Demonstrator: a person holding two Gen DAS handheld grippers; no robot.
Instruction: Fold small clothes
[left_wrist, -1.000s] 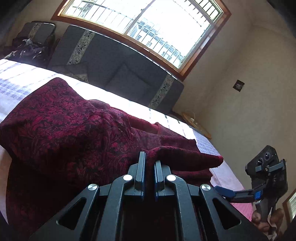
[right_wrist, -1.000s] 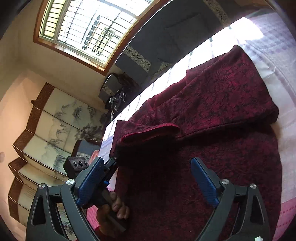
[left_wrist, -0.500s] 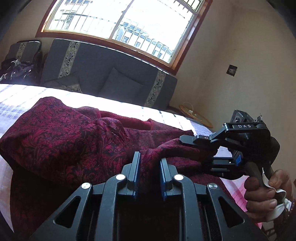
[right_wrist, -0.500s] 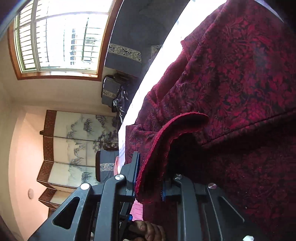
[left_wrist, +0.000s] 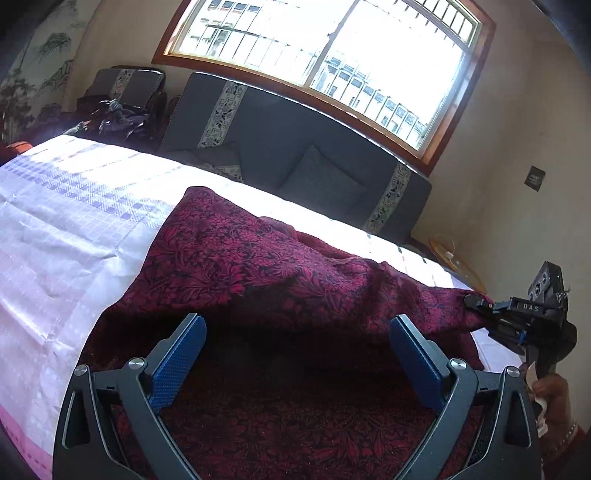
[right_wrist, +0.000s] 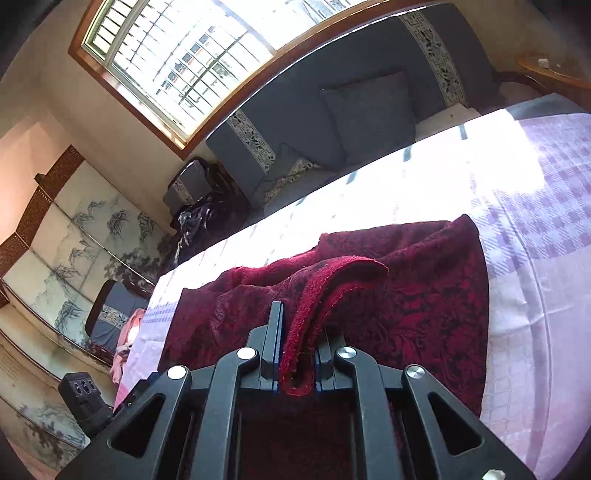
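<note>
Folding the dark red garment (left_wrist: 258, 266) on the bed (left_wrist: 55, 258), we hold its edge pinched in our right claw (right_wrist: 297, 365) while our left claw (left_wrist: 295, 354) hangs spread wide and empty just above the cloth. Next, we judge, the held edge must be carried across ahead of us and laid flat

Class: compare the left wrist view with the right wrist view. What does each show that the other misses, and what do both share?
Left wrist only: the open left claw over the dark red patterned garment, and a wall switch plate.

Right wrist only: the painted folding screen's full panels, pink cloth, and the garment's edge pinched in the right claw.

Both: garment, checked bedsheet, grey sofa, barred window.
</note>
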